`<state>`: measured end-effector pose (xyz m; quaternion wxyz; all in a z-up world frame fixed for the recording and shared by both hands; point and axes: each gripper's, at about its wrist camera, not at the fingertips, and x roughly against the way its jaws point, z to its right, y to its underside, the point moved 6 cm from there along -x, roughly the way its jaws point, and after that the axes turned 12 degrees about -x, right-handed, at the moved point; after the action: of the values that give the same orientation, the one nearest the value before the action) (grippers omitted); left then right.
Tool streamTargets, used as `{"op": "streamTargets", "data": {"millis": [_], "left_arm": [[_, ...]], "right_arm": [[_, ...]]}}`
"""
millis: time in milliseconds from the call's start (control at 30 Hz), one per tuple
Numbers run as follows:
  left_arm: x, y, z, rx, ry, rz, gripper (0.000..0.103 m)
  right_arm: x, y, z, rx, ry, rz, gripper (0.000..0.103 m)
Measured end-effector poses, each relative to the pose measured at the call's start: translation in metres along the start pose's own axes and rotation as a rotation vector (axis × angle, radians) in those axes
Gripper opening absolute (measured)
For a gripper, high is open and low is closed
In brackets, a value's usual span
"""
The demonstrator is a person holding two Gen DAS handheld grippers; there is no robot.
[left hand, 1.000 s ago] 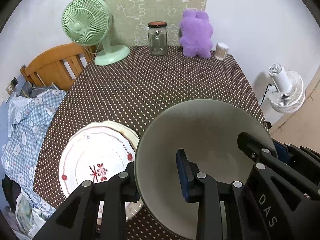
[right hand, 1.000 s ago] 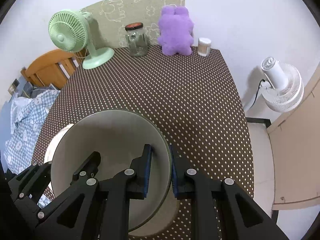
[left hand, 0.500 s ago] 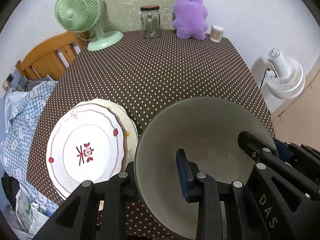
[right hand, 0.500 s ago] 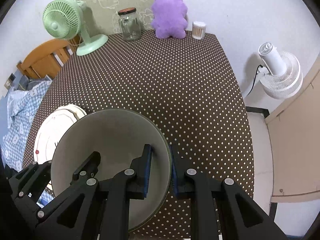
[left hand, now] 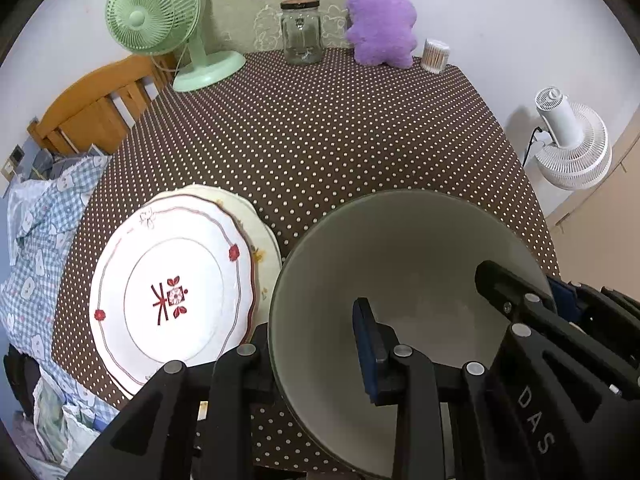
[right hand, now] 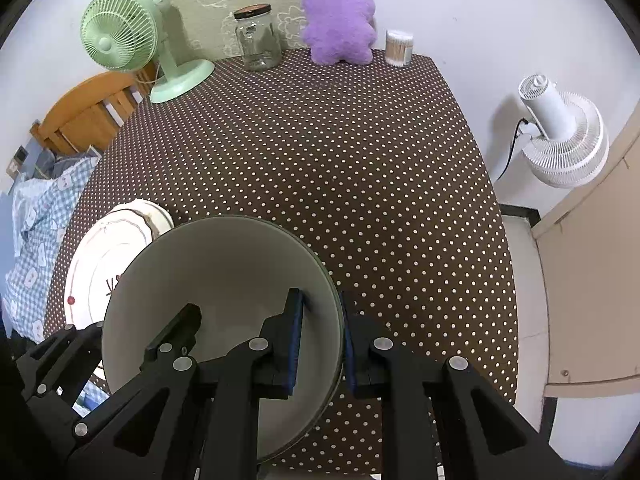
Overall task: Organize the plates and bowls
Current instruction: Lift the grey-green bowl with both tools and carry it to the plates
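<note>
A large grey-green bowl point(left hand: 404, 280) is held in the air above the table's near edge by both grippers. My left gripper point(left hand: 316, 356) is shut on its left rim, one finger inside and one outside. My right gripper point(right hand: 322, 344) is shut on its right rim point(right hand: 332, 320) the same way. A stack of white plates point(left hand: 172, 292), the top one with a red pattern, lies on the table to the left of the bowl; it also shows in the right wrist view point(right hand: 100, 264).
The table point(left hand: 340, 140) has a brown polka-dot cloth. At its far edge stand a green fan point(left hand: 160, 20), a glass jar point(left hand: 301, 32), a purple plush toy point(left hand: 380, 24) and a cotton-swab tub point(left hand: 435, 55). A wooden chair point(left hand: 92, 108) stands left, a white fan point(left hand: 568, 140) right.
Both grippers have lifted the bowl higher and drawn it back towards the near edge; the table and plates look farther below. The grips have not changed.
</note>
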<state>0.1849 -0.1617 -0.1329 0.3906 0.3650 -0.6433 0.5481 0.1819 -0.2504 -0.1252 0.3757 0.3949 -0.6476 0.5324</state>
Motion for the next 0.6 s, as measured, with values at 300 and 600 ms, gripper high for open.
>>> {"op": "streamTargets", "data": {"millis": [300, 600], "left_arm": [[-0.001, -0.003, 0.003, -0.013, -0.009, -0.002, 0.028], [-0.011, -0.002, 0.003, 0.005, -0.016, -0.028, 0.028]], "right_arm": [[-0.003, -0.001, 0.004, -0.01, -0.003, -0.01, 0.021], [-0.011, -0.001, 0.004, 0.001, -0.007, -0.02, 0.021]]}}
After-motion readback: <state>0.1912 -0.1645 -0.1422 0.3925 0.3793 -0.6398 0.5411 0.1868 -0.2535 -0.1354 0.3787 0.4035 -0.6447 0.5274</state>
